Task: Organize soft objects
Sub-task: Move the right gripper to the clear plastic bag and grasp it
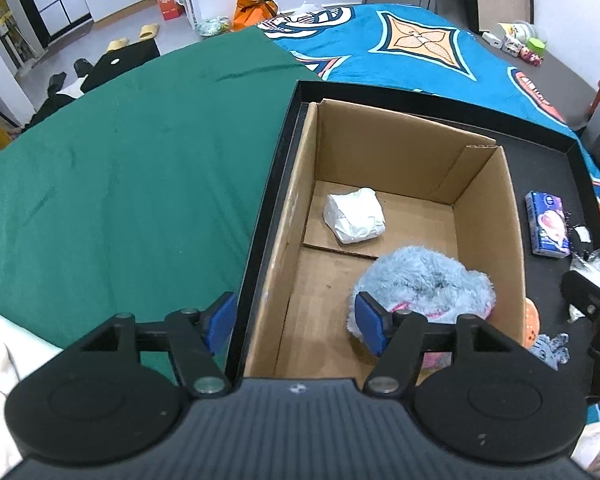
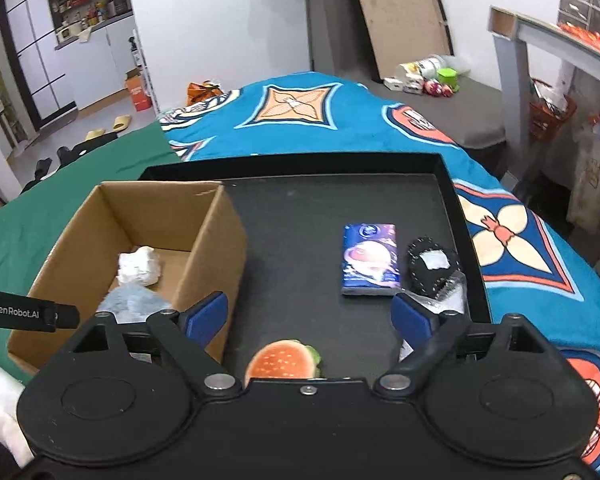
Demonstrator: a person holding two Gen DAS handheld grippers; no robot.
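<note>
Hovering open: left claw [image 1: 296, 322] over the cardboard box [image 1: 484, 216], which holds a white bundle [image 1: 354, 216] and blue plush [image 1: 424, 280]. Right claw [image 2: 310, 316] open above burger toy [image 2: 282, 360]; tissue pack [image 2: 370, 258] far on black tray [image 2: 300, 168].

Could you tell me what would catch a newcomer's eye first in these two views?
The open cardboard box in the black tray stands out, holding a fluffy blue plush toy and a white bundle. Right of the box lies a blue tissue pack; a burger toy sits by the open right gripper.
</note>
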